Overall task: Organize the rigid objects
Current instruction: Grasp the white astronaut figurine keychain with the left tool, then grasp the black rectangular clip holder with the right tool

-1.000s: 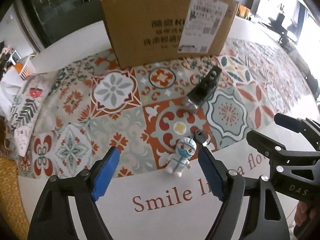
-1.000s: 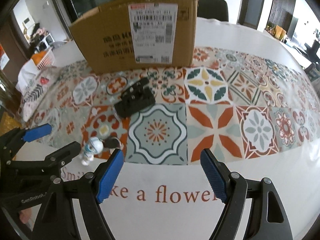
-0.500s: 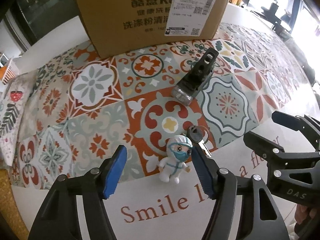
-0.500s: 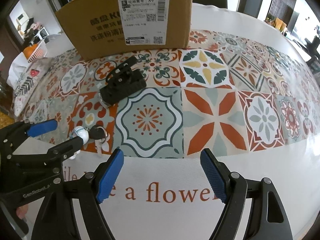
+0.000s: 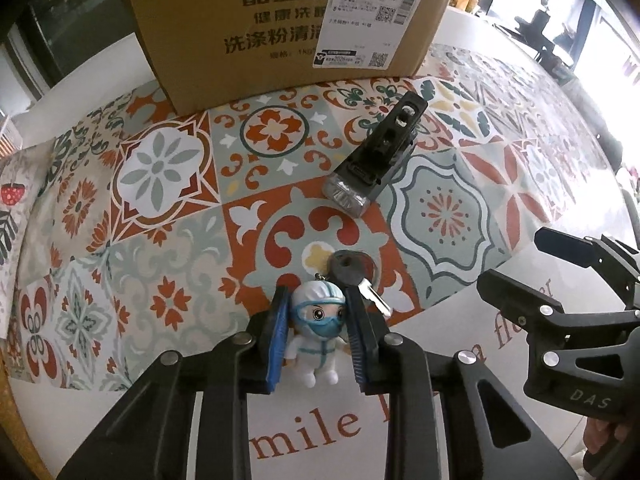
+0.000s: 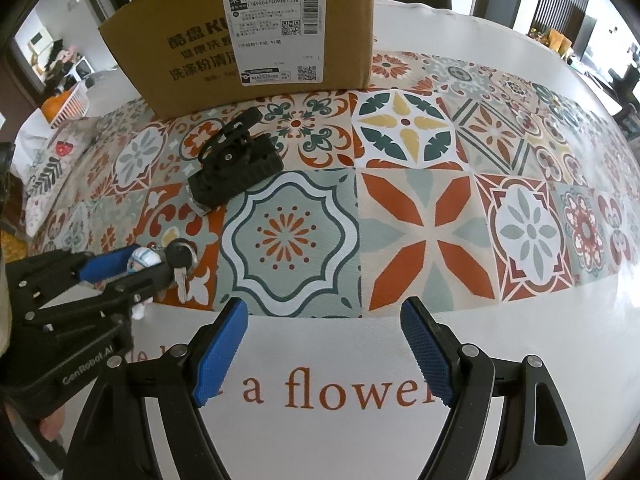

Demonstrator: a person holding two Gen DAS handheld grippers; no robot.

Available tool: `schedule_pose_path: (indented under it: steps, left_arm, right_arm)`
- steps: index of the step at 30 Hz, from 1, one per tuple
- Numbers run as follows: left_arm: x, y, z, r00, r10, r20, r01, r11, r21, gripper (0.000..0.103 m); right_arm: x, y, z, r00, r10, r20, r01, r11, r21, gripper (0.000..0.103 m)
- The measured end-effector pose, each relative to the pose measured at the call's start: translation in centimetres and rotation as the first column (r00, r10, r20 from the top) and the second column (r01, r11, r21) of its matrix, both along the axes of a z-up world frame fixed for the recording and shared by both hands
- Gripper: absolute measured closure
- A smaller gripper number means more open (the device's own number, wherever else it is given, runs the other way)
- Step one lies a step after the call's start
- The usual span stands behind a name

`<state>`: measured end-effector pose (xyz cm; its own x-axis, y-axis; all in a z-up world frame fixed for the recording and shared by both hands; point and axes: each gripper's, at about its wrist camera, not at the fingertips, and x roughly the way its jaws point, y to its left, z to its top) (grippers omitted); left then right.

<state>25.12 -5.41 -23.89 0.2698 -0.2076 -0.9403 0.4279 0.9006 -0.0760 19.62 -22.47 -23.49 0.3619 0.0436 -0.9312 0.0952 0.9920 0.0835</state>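
A small white figurine [image 5: 317, 330] in a mask and goggles lies on the tablecloth, joined by a short chain to a black-headed key [image 5: 352, 274]. My left gripper [image 5: 318, 334] is shut on the figurine, its blue pads pressing both sides of the head and body. In the right wrist view the same figurine [image 6: 145, 258] and key [image 6: 180, 260] show at the left between the left gripper's fingers. A black bike light with a clear lens [image 5: 376, 164] lies further back, also visible in the right wrist view [image 6: 236, 164]. My right gripper [image 6: 322, 356] hangs open over the white border, holding nothing.
A brown cardboard box [image 5: 288, 28] with a shipping label stands at the back of the patterned tablecloth [image 6: 400, 216]. A floral cloth [image 5: 8, 216] lies at the left edge. The right gripper's black frame [image 5: 568, 320] sits to the right of the left one.
My left gripper came down and forward over the figurine and its jaws shut on it. The right gripper stayed open and hardly moved.
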Motion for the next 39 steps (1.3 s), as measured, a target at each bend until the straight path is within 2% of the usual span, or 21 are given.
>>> schedule_pose_path:
  steps: [10, 15, 20, 25, 28, 39]
  left_arm:
    - [-0.5, 1.7, 2.2, 0.998, 0.066, 0.024, -0.064, 0.996, -0.061, 0.076]
    - [0.0, 3.0, 2.9, 0.993, 0.119, 0.017, -0.117, 0.99, -0.075, 0.076]
    - [0.4, 3.6, 2.2, 0.984, 0.177, 0.009, -0.176, 0.982, -0.071, 0.076]
    - [0.4, 4.4, 2.0, 0.976, 0.22, 0.005, -0.218, 0.972, -0.089, 0.076]
    - [0.4, 4.6, 2.0, 0.972, 0.236, 0.006, -0.235, 0.968, -0.087, 0.076]
    - [1.3, 5.7, 1.5, 0.963, 0.269, 0.016, -0.267, 0.961, -0.069, 0.076]
  right_arm:
    - [0.6, 0.8, 0.7, 0.997, 0.062, 0.041, -0.063, 0.998, 0.021, 0.024]
    - [2.3, 1.6, 1.3, 0.987, 0.14, 0.076, -0.143, 0.989, 0.039, 0.024]
    - [4.6, 2.9, 1.1, 0.966, 0.244, 0.086, -0.246, 0.969, 0.017, 0.024]
    - [6.7, 3.8, 0.2, 0.951, 0.304, 0.061, -0.305, 0.952, 0.002, 0.024]
    - [7.2, 4.3, 0.1, 0.938, 0.338, 0.074, -0.339, 0.941, -0.007, 0.019]
    - [9.5, 5.9, -0.9, 0.91, 0.408, 0.072, -0.405, 0.913, -0.053, 0.019]
